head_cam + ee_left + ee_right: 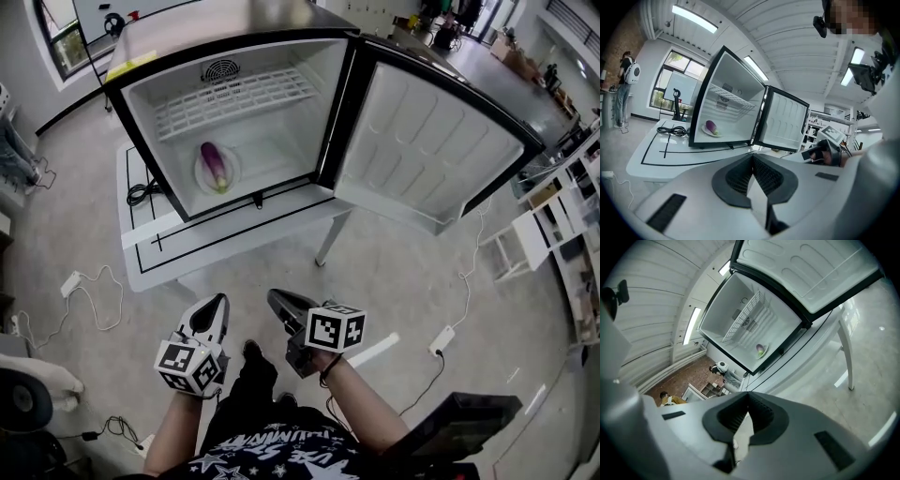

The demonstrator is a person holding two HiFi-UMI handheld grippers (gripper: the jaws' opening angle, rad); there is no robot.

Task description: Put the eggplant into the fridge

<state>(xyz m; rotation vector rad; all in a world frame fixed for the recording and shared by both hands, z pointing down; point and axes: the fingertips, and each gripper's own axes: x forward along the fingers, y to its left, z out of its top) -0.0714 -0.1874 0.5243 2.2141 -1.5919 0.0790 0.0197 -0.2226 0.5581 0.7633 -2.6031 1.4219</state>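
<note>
Fridge (pixel 323 112) stands on a white worktop (pixel 234 246), and its door (pixel 441 155) is swung wide open to the fridge's right.

- **Eggplant:** The eggplant (pixel 215 165) lies inside the fridge on a small plate (pixel 201 175) on the fridge floor. It sits below the wire shelf (pixel 234 98) and toward the fridge's left wall. Nothing touches it but the plate.
- **Left gripper:** The left gripper (pixel 217 305) is well apart from the fridge, low and close to the person's body. Its own view shows the jaws pressed together with nothing between them.
- **Right gripper:** The right gripper (pixel 277 298) is just beside the left one, equally far from the fridge. Its jaws are also closed and empty.
- **Cable:** A black cable (pixel 141 192) lies coiled on the worktop just left of the fridge, clear of the door's swing.

**Step in hand:** Judged from the layout, the placing step looks complete. The eggplant is in the fridge and neither gripper carries anything.

**Next move:** The only thing plausibly left is shutting the door, though the task sentence does not ask for it.
- It would call for a step toward the fridge.
- The right gripper would go to the door's outer edge and give a steady push along the hinge arc.
- Closed jaws would serve for pushing, so no grasp is needed.
- The eggplant sits deep enough in the fridge that the door should clear it.
</note>
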